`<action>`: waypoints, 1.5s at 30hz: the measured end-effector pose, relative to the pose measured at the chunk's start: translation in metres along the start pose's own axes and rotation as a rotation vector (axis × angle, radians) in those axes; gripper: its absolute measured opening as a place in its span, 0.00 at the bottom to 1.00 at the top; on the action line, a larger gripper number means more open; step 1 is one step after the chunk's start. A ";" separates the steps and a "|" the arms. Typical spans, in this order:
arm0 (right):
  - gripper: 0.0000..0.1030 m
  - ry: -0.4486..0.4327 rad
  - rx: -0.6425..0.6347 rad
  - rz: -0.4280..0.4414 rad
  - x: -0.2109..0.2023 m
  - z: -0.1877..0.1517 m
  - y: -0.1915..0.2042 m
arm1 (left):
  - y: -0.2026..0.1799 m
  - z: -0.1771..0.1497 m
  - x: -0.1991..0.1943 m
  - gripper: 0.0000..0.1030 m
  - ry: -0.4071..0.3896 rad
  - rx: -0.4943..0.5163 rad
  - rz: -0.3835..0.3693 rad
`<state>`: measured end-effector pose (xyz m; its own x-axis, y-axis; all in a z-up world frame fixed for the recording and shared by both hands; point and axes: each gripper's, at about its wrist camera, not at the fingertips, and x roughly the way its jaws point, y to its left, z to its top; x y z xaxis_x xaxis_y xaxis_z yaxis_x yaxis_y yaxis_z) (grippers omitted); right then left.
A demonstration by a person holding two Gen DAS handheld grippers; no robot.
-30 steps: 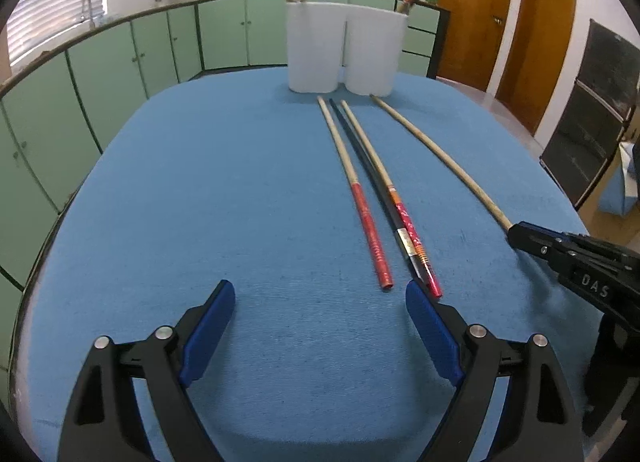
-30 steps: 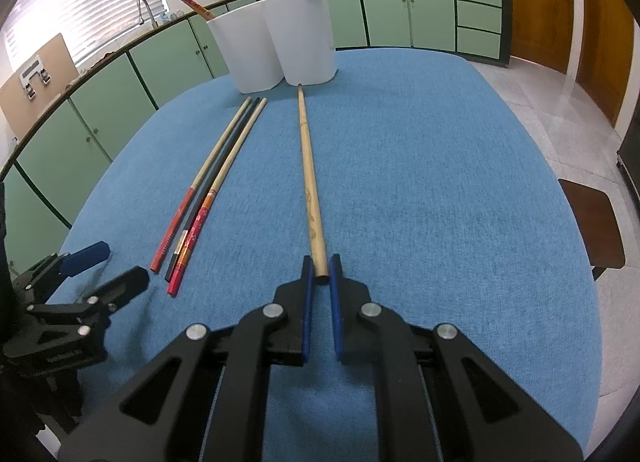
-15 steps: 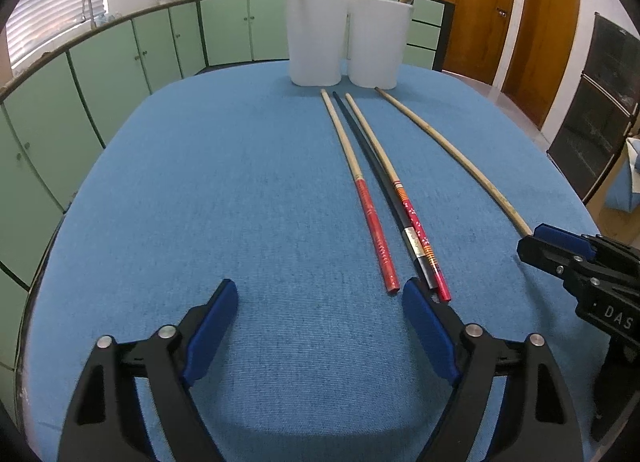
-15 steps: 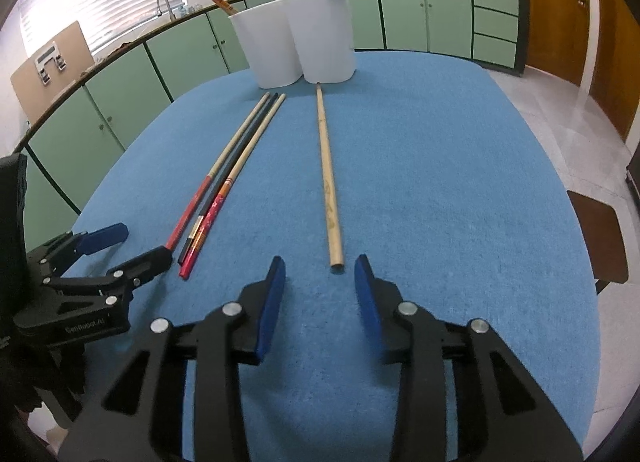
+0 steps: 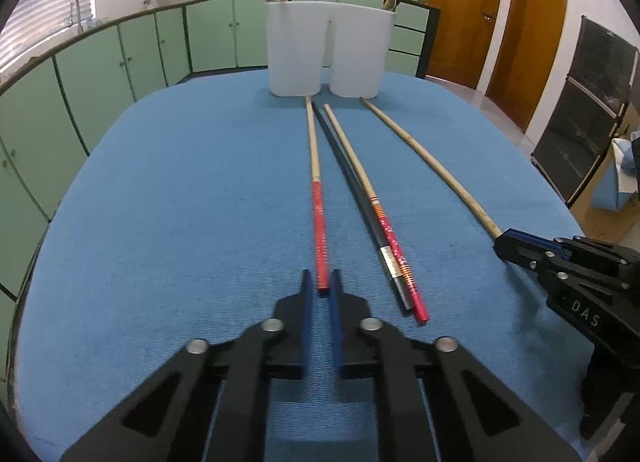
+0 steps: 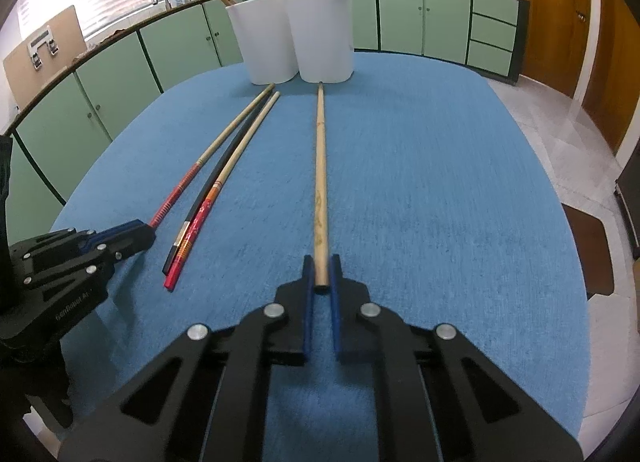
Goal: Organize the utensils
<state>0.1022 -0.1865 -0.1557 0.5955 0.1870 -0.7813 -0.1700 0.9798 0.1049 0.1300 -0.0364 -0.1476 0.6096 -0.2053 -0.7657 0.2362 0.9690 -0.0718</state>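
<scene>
Several long chopsticks lie on the blue table (image 5: 160, 222). My left gripper (image 5: 321, 282) is shut on the near end of the red-handled chopstick (image 5: 318, 222). Right of it lie a black chopstick (image 5: 352, 186) and a red-orange patterned chopstick (image 5: 384, 222). My right gripper (image 6: 321, 274) is shut on the near end of the plain wooden chopstick (image 6: 321, 166). Two white cups (image 5: 294, 54) (image 5: 358, 54) stand at the far end, each holding chopsticks. The right gripper also shows in the left wrist view (image 5: 508, 246), the left gripper in the right wrist view (image 6: 140, 232).
Green cabinets (image 5: 120, 54) run behind the table. Wooden doors (image 5: 460, 10) stand at the right. A brown stool (image 6: 588, 246) stands by the table's right edge.
The left gripper moved forward and closed on the red-handled chopstick. The right gripper, open half a second ago, closed again on the wooden chopstick.
</scene>
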 end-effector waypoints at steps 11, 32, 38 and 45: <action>0.06 -0.118 -0.016 0.017 -0.045 0.017 0.000 | 0.010 0.016 -0.055 0.05 -0.123 -0.013 -0.002; 0.06 -0.263 -0.074 0.131 -0.135 0.163 -0.007 | 0.018 0.141 -0.134 0.05 -0.370 0.061 -0.062; 0.06 -0.259 -0.084 0.129 -0.136 0.199 -0.005 | 0.020 0.162 -0.126 0.05 -0.354 0.058 -0.094; 0.06 -0.365 -0.050 0.149 -0.163 0.250 -0.014 | 0.019 0.210 -0.141 0.05 -0.430 0.069 -0.103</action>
<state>0.2034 -0.2131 0.1238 0.7998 0.3485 -0.4888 -0.3081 0.9371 0.1640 0.2076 -0.0174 0.0931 0.8361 -0.3525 -0.4203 0.3529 0.9323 -0.0798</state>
